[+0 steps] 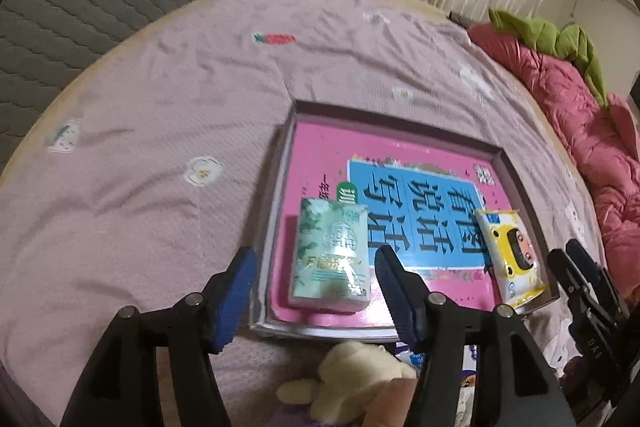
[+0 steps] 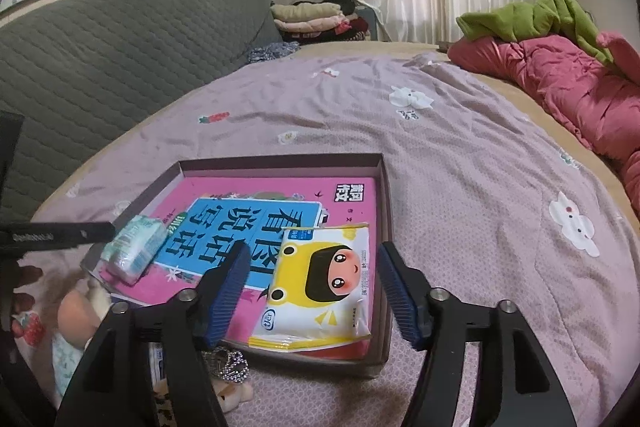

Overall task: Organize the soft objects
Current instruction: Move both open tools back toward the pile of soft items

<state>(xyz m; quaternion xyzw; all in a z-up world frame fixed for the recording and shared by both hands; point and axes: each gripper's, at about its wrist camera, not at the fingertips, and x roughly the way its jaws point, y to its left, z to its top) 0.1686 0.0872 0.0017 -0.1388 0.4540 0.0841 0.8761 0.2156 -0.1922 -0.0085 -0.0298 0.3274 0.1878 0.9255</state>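
Note:
A shallow box [image 1: 400, 117] lies on the bed with a pink and blue book [image 1: 320, 155] flat inside it. A green tissue pack [image 1: 330, 255] rests on the book's near left corner. My left gripper [image 1: 316, 267] is open, and its blue pads stand to either side of the pack without touching it. A yellow cartoon tissue pack [image 2: 320, 283] lies at the box's near right corner. My right gripper [image 2: 313, 259] is open around it, pads apart from it. The green tissue pack [image 2: 136, 249] also shows in the right wrist view.
A cream plush toy [image 1: 360, 371] and small packets lie just in front of the box. A pink quilt [image 2: 568, 87] with a green garment [image 2: 520, 15] lies at the right. Folded clothes [image 2: 308, 17] are stacked at the back, by a grey quilted headboard [image 2: 100, 59].

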